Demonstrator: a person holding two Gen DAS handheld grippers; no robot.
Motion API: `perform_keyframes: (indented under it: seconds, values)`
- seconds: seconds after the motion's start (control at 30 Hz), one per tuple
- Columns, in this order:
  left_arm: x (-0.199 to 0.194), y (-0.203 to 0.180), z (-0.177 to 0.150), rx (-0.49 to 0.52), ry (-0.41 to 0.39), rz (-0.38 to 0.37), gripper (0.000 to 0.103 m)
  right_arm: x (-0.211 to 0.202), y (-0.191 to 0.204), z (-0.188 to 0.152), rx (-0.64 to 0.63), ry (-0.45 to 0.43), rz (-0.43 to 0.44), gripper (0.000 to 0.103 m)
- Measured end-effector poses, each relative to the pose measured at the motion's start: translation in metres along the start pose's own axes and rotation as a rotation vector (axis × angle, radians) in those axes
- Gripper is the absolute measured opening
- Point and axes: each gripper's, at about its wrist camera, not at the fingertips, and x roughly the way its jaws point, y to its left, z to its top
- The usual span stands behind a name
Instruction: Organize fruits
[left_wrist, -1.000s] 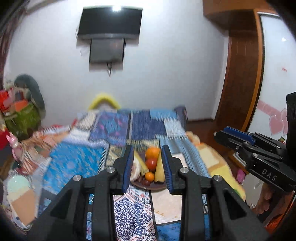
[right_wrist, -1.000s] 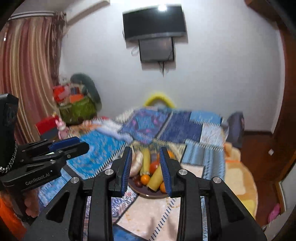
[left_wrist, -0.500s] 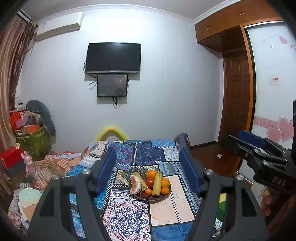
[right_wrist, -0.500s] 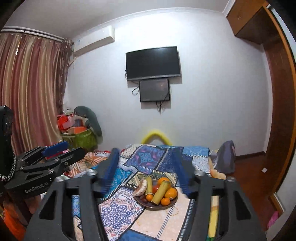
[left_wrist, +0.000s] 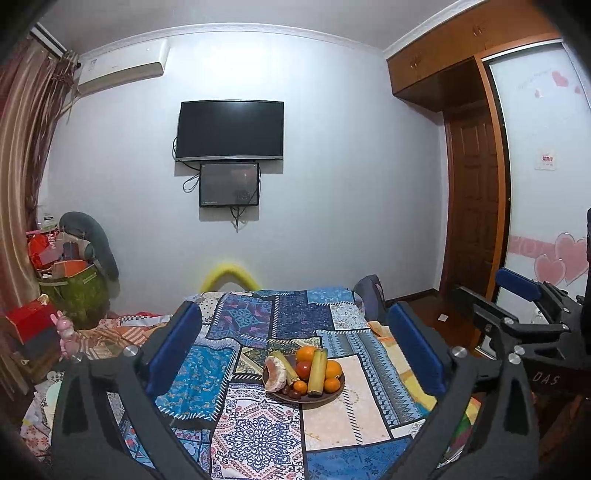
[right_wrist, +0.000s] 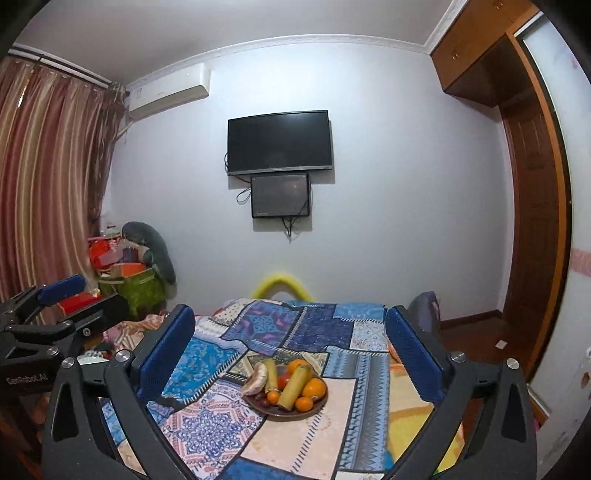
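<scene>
A brown plate (left_wrist: 325, 398) of fruit sits on a patchwork cloth in both views; it also shows in the right wrist view (right_wrist: 284, 413). It holds oranges (left_wrist: 306, 353), a red fruit (left_wrist: 303, 368), two yellow-green stalks (left_wrist: 317, 371), a pale peeled fruit (left_wrist: 276, 373) and small dark fruits. My left gripper (left_wrist: 295, 343) is open wide and empty, well back from the plate. My right gripper (right_wrist: 291, 343) is open wide and empty, also well back. Each gripper shows at the edge of the other's view.
The patchwork cloth (left_wrist: 255, 432) covers a low surface that runs toward the far wall. A TV (left_wrist: 229, 131) hangs on that wall. Boxes and bags (left_wrist: 70, 280) pile at the left by a curtain. A wooden door (left_wrist: 476, 206) stands at the right.
Both grippers went from nearly shut to wide open. Both views tilted up and drew back, so the plate looks smaller and farther away.
</scene>
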Motion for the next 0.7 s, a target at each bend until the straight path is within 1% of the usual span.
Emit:
perform_keyframes:
  seconds: [0.7]
  values:
    - [-0.0043,-0.0042,0.0007,-0.002,0.002,-0.010,0.103,-0.0088,-0.0007,0.0006,-0.002,-0.009,-0.003,0.103]
